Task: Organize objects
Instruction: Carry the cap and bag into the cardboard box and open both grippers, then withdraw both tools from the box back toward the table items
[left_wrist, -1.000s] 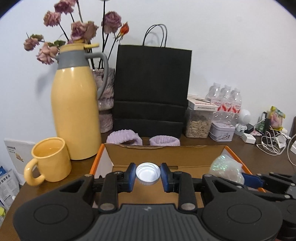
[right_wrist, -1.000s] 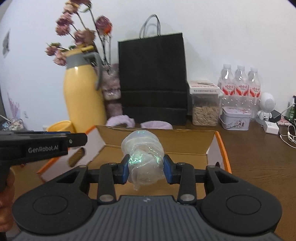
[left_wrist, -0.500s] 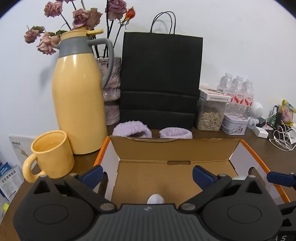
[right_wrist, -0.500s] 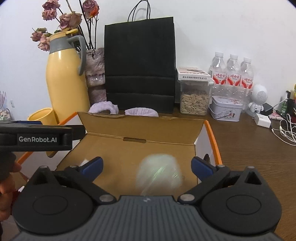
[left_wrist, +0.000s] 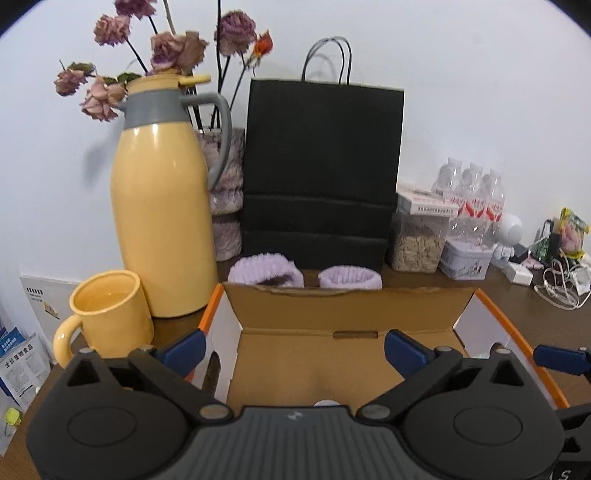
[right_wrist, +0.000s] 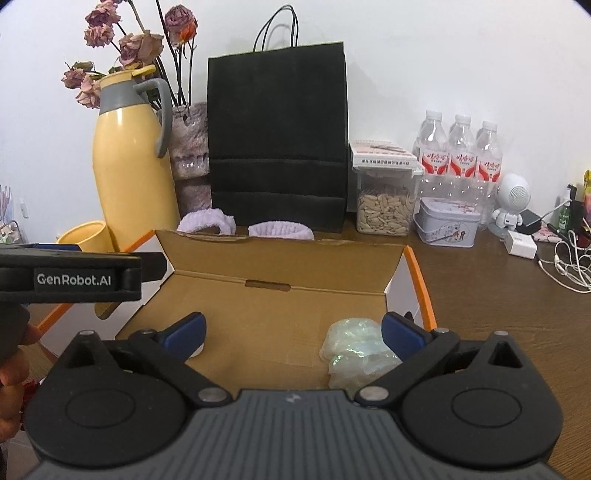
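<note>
An open cardboard box (left_wrist: 343, 299) with orange edges lies in front of both grippers. My left gripper (left_wrist: 293, 350) hangs open over the box with nothing between its blue fingers. A white bottle cap (left_wrist: 327, 403) lies on the box floor, mostly hidden behind the gripper body. In the right wrist view my right gripper (right_wrist: 293, 334) also stands wide open above the box (right_wrist: 280, 258). A crumpled iridescent plastic wrap (right_wrist: 351, 349) rests on the floor by the right finger, not gripped. The cap (right_wrist: 197, 350) peeks out under the left finger. The left gripper (right_wrist: 85, 277) shows at the left edge.
Behind the box stand a yellow thermos (left_wrist: 162, 221), a yellow mug (left_wrist: 110, 314), a black paper bag (left_wrist: 321, 173) and two purple wristbands (left_wrist: 266, 271). A seed jar (right_wrist: 384, 206), a tin (right_wrist: 448, 221), water bottles (right_wrist: 460, 147) and cables (right_wrist: 569, 266) fill the right side.
Both grippers went from shut to wide open. The white cap dropped from the left one and the plastic wrap from the right one onto the box floor.
</note>
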